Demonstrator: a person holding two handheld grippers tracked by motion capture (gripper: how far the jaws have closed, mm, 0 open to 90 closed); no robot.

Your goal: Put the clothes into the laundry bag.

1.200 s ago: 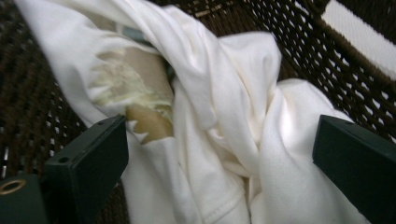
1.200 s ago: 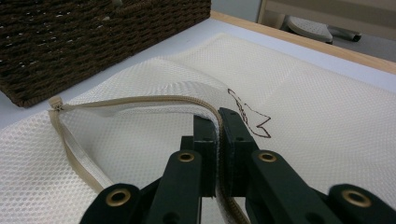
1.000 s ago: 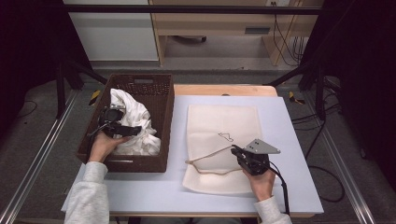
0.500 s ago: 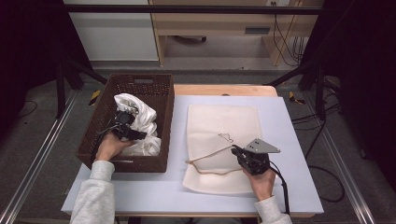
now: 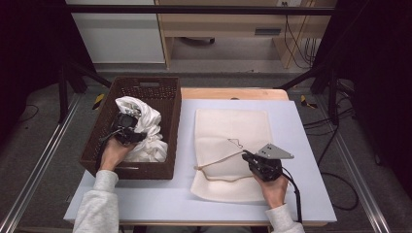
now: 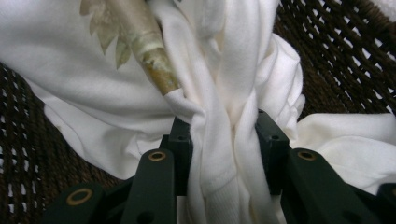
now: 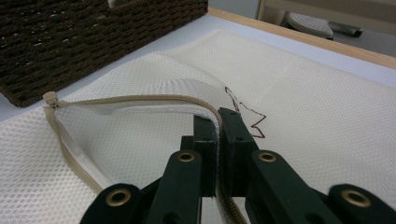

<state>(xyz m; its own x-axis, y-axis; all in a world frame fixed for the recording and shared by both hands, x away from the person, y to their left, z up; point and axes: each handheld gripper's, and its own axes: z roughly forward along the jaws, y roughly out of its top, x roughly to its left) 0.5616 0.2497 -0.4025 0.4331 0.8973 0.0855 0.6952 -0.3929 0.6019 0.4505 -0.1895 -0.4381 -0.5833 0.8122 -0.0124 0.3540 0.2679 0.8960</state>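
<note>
White garment (image 5: 145, 131) lies bunched in the brown wicker basket (image 5: 167, 104) at the left of the surface (image 5: 301, 145); soft, creased, with a tan-gold print on one fold. Left gripper (image 6: 223, 140): fingers have just been closing and now pinch a gathered fold. Cream mesh laundry bag (image 5: 233, 126) lies flat beside the basket, zip mouth open. Right gripper (image 7: 218, 126): fingers clenched on the beige zip edge.

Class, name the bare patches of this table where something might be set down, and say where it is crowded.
Free: the table strip right of the mesh bag, the front edge below the basket, and the lane between them. Crowded: the basket, stuffed with white cloth.
</note>
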